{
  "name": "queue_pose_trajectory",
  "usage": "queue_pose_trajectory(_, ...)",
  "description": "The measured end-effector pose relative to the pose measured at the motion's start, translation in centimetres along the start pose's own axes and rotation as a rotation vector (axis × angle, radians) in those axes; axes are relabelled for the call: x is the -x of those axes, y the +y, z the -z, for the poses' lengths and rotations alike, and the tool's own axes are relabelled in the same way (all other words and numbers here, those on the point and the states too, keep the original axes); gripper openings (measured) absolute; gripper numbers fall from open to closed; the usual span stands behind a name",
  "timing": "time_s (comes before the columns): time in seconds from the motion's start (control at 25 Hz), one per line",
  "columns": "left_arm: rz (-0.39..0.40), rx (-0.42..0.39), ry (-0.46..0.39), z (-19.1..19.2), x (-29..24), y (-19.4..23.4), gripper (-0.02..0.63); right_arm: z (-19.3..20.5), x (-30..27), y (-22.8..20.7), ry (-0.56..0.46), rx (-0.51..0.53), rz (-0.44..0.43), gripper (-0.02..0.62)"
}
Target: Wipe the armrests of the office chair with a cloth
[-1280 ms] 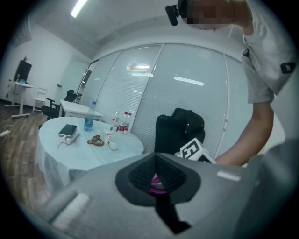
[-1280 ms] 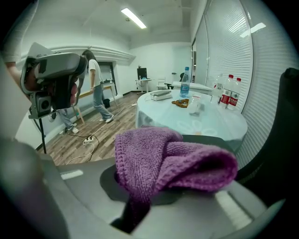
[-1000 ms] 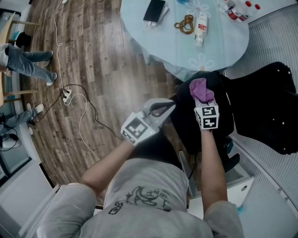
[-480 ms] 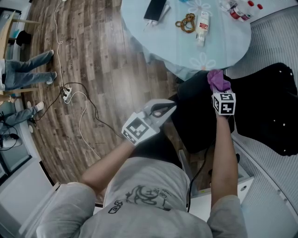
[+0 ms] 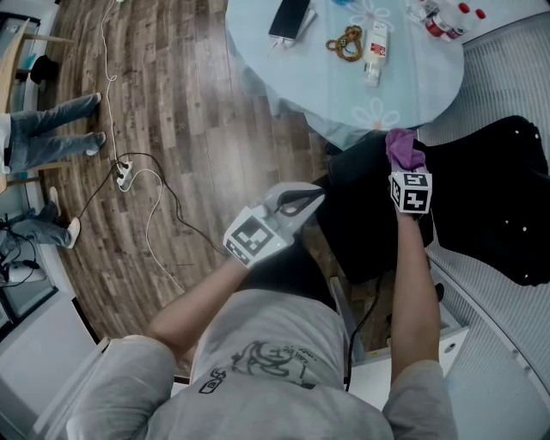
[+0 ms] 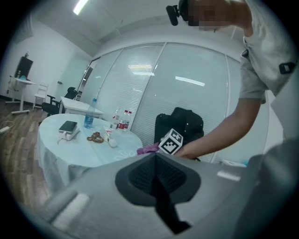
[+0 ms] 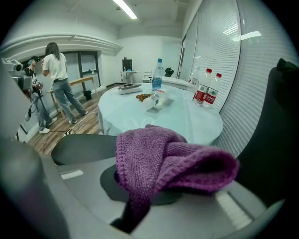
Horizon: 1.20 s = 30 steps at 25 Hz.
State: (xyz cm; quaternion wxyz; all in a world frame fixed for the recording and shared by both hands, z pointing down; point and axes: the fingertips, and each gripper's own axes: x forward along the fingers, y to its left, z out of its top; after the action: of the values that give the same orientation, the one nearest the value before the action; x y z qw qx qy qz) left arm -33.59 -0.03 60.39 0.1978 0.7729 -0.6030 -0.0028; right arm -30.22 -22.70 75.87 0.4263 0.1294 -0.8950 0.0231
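My right gripper [image 5: 404, 163] is shut on a purple cloth [image 5: 402, 148] and holds it at the far edge of the black office chair [image 5: 361, 219], close to the round table. In the right gripper view the cloth [image 7: 168, 158] bunches over the jaws, with the chair's dark seat [image 7: 81, 147] to the left and its black back [image 7: 280, 130] to the right. The armrest itself is hidden under the cloth. My left gripper [image 5: 302, 199] hovers shut and empty at the chair's left side. From the left gripper view, its jaws [image 6: 156, 179] point toward the cloth [image 6: 148, 149].
The round table [image 5: 412, 77] with a pale cloth carries a phone [image 5: 288, 19], a bead chain [image 5: 342, 43], a small bottle [image 5: 371, 47] and water bottles [image 5: 434, 21]. A power strip [image 5: 125, 176] and cables lie on the wood floor. A person's legs [image 5: 51, 142] stand at left.
My right gripper carried the cloth from the near left part of the chair to its far right edge by the table, then almost stopped. The left gripper stayed put.
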Motion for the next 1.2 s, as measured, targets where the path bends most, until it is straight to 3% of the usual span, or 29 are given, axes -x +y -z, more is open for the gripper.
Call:
queue_pose_trajectory(0.72,-0.009,0.000,-0.002,0.1,1.5,0.3,0.002,0.2,3.4,17.4,-0.092,0.146,-0.216,0.031)
queue_pose_trajectory(0.92,-0.009,-0.001,-0.003,0.2,1.3,0.1,0.002,0.3,3.7,19.4,-0.100,0.179,-0.258,0.031)
queue_pose_trajectory(1.2,-0.004,-0.003,0.005,0.2,1.4,-0.3,0.001,0.2,3.8,18.9,-0.101,0.240,-0.287,0.032)
